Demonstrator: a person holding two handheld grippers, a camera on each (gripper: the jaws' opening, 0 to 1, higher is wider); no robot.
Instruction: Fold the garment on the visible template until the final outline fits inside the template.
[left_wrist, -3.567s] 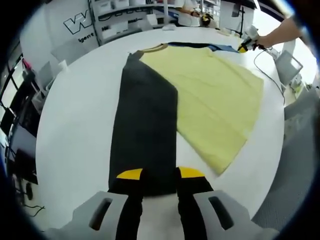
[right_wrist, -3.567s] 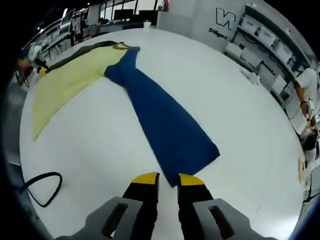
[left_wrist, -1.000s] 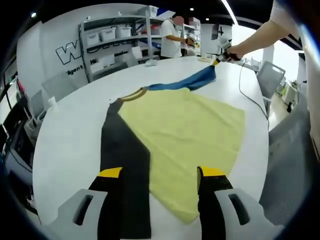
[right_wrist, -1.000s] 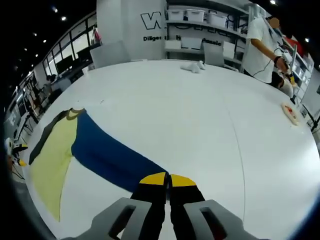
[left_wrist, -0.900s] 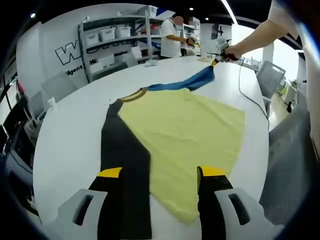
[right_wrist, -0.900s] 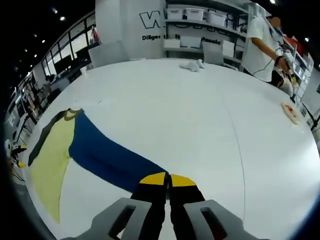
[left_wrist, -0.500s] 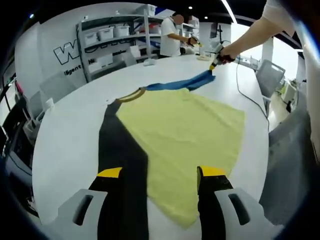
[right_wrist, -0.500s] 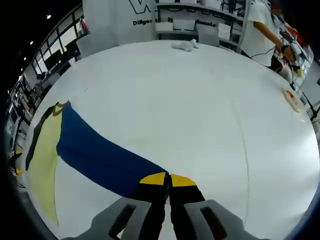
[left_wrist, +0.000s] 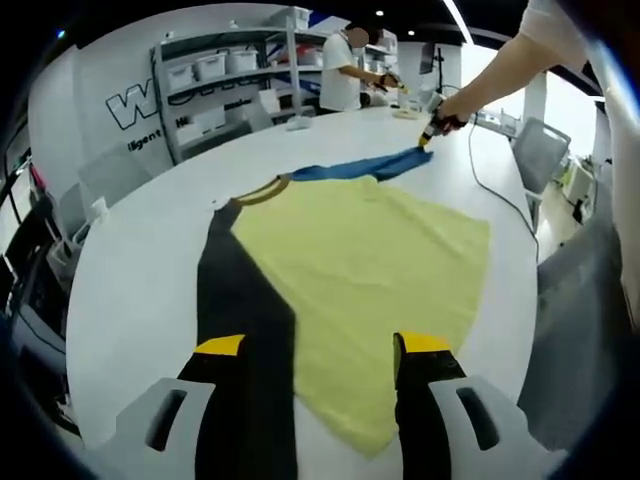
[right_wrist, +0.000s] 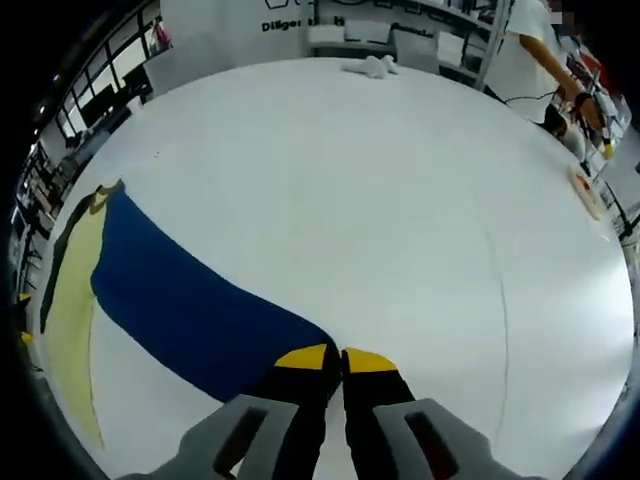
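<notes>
A long-sleeved garment lies spread on the white round table (right_wrist: 380, 200). Its yellow body (left_wrist: 370, 260) has a black sleeve (left_wrist: 235, 300) running along its left side toward me. My left gripper (left_wrist: 322, 348) hovers open above the hem, with nothing between its jaws. The blue sleeve (right_wrist: 190, 310) stretches from the collar (right_wrist: 103, 192) to my right gripper (right_wrist: 335, 357), which is shut on the sleeve's end. In the left gripper view, the right gripper (left_wrist: 432, 128) sits at the far side of the table, held by a person's hand, with the blue sleeve (left_wrist: 360, 168) pulled out sideways.
A person in a white shirt (left_wrist: 345, 75) stands beyond the table, by shelves with bins (left_wrist: 215, 70). A black cable (left_wrist: 490, 180) trails over the table's right side. A white cloth (right_wrist: 372, 66) and a small flat object (right_wrist: 585, 190) lie far off on the table.
My right gripper has shut on the blue sleeve's end, carried it away from the body and come lower toward the table. My left gripper has opened wider and moved over the yellow hem.
</notes>
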